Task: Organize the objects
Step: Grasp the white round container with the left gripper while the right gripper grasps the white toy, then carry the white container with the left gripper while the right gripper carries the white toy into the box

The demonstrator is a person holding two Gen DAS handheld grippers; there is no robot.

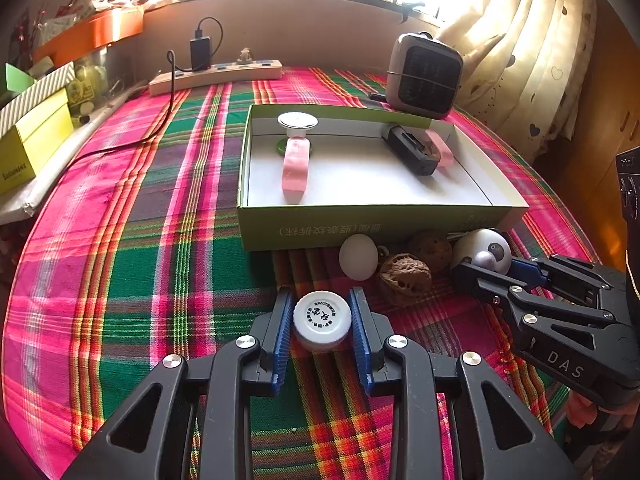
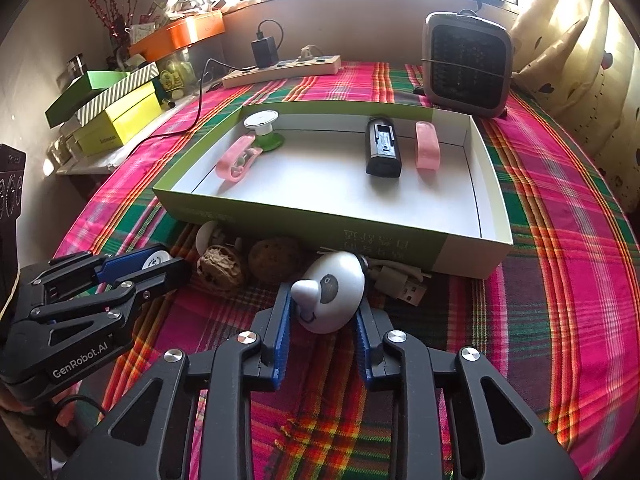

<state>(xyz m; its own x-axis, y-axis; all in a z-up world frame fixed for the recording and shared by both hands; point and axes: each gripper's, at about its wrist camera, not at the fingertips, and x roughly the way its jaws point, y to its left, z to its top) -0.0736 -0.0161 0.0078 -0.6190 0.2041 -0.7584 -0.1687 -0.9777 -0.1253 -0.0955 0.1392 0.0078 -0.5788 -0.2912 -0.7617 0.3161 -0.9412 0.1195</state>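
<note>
A small white bottle with a ribbed printed cap (image 1: 322,320) stands on the plaid cloth, and my left gripper (image 1: 321,300) is shut on it, blue pads against its sides. My right gripper (image 2: 323,298) is shut on a white panda-faced round toy (image 2: 332,300) just in front of the green box (image 1: 360,226). In the right wrist view the left gripper (image 2: 172,266) sits at the lower left with the cap (image 2: 155,260) between its fingers. The box holds two pink clips (image 1: 295,170) (image 2: 427,151), a black device (image 2: 383,154) and a white-and-green spool (image 2: 262,128).
Along the box's front wall lie a white egg (image 1: 359,257), a walnut (image 1: 405,278), a brown speckled ball (image 1: 431,247) and a USB cable (image 2: 400,282). A small heater (image 1: 424,76) and a power strip (image 1: 216,76) stand behind the box. Stacked boxes (image 2: 120,116) crowd the left.
</note>
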